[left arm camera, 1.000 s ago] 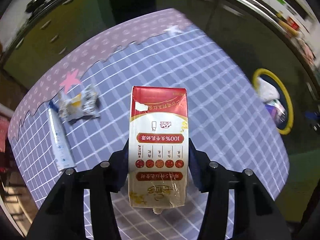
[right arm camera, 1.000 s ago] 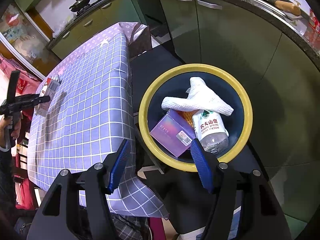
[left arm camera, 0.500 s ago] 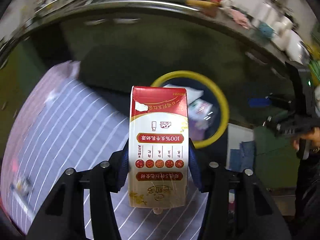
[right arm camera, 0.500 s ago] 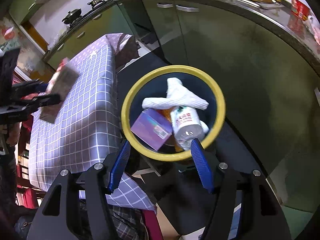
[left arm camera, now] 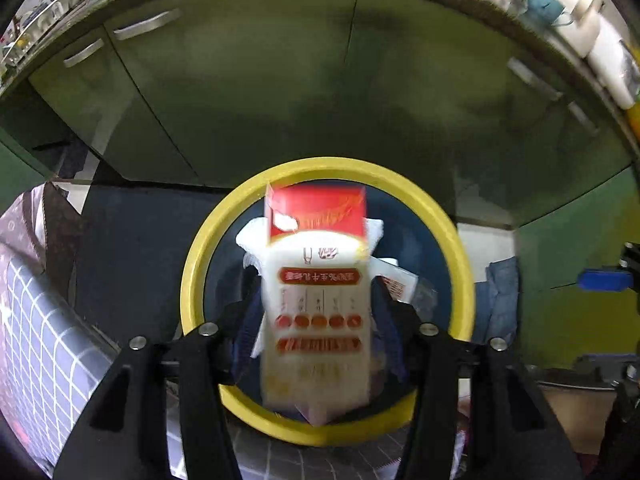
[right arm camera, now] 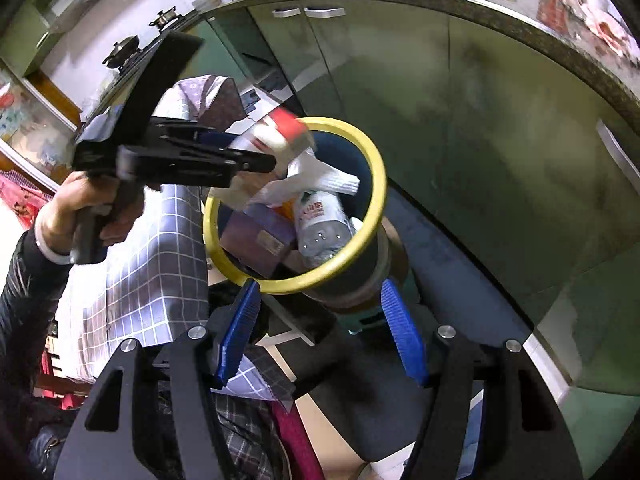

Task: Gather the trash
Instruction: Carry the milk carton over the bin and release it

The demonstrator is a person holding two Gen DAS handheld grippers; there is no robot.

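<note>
Milk carton (left arm camera: 316,304) sits lengthwise between the left hand-held gripper (left arm camera: 316,344) fingers, red top end pointing away and down into the bin (left arm camera: 188,280), blurred; jaws opening, carton between them, pads look just off its sides. Bin w/ yellow rim stands on dark floor beside the worktop (right arm camera: 132,264) w/ purple grid cloth, green cabinets behind. Inside: white cloth (right arm camera: 320,178), plastic bottle (right arm camera: 324,224), purple box (right arm camera: 260,232). Right hand-held gripper (right arm camera: 320,340) wide, empty, near the bin.

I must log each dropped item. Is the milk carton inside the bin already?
Not yet. The milk carton, blurred, is between the opening left tool, over the yellow-rimmed bin.
</note>
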